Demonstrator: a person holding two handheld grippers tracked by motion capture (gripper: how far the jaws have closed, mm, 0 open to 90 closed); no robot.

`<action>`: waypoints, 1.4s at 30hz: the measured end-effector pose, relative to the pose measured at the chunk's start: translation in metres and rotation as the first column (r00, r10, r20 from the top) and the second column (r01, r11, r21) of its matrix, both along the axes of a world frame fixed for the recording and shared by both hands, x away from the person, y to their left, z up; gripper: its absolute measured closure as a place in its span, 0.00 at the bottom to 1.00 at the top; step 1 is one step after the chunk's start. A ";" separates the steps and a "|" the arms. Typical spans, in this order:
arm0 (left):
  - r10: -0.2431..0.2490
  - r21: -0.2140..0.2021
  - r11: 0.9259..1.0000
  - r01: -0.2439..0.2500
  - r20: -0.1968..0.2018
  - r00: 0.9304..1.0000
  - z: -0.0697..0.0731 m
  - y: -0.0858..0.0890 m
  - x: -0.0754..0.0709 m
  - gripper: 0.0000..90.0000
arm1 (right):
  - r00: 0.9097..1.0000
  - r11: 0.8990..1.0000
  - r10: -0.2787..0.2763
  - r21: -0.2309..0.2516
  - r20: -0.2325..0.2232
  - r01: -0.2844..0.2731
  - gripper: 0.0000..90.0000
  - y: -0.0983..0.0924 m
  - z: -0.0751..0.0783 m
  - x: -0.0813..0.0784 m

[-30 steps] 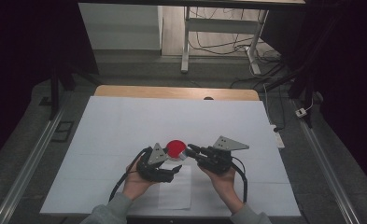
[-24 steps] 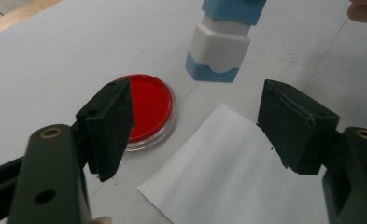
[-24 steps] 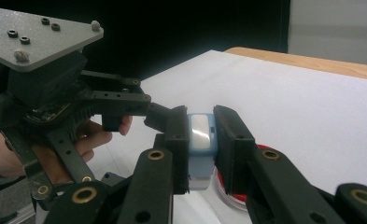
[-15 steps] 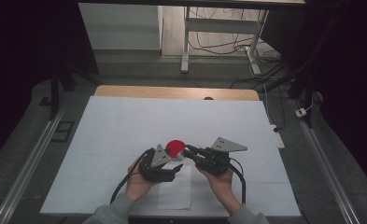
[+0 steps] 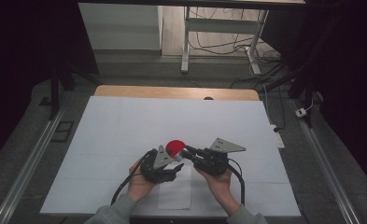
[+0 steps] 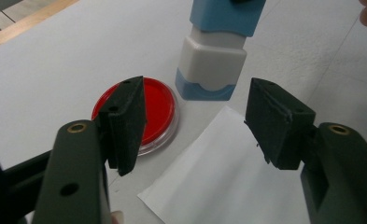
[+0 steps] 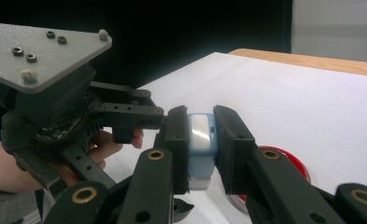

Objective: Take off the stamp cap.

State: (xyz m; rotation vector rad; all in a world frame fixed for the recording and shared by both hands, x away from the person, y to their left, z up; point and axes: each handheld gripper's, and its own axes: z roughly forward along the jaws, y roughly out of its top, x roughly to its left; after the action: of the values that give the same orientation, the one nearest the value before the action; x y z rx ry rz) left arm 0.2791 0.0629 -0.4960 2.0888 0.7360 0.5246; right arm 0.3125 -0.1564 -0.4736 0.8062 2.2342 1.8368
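both grippers sit close together near the middle of the tabletop's near edge, on the white paper covering (image 5: 125,130) that lies over it. the person's forearms come in from the near edge, each hand wrapped around a gripper body from below and behind.

the right gripper (image 7: 201,140) is clamped on a small blue and white plastic stamp (image 7: 201,144), its two black pads pressed on the stamp's flat sides. in the high view the right gripper (image 5: 187,152) points toward the left gripper, its grey three-cornered plate facing up. seen from the left gripper view, the stamp (image 6: 215,51) stands upright with its blue foot down on the covering, just beside a round red ink pad in a clear shallow dish (image 6: 144,109).

the left gripper (image 6: 195,121) is held low and angled toward the stamp. its jaws have just been closing and stand half apart, pressing on nothing. below the gap lies a corner of a loose white paper sheet (image 6: 218,182).

in the high view the red ink pad (image 5: 174,147) sits just beyond the two gripper tips, and the left gripper (image 5: 174,167) rests at the loose sheet's far edge.
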 end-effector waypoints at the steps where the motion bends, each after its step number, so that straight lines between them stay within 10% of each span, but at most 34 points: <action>1: -0.001 0.003 1.000 0.001 0.000 1.000 0.000 0.000 0.000 0.43 | 1.000 1.000 0.001 0.002 -0.001 -0.001 0.84 0.000 0.000 0.000; 42: -0.003 0.045 0.999 0.001 0.057 0.998 -0.002 -0.003 -0.004 0.70 | 1.000 0.999 0.000 0.043 -0.021 0.001 0.84 0.003 -0.002 -0.002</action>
State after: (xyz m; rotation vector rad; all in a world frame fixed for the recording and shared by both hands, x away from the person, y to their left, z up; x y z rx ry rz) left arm 0.2754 0.0596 -0.4975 2.1072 0.6947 0.6022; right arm 0.3106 -0.1535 -0.4757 0.8370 2.2137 1.8915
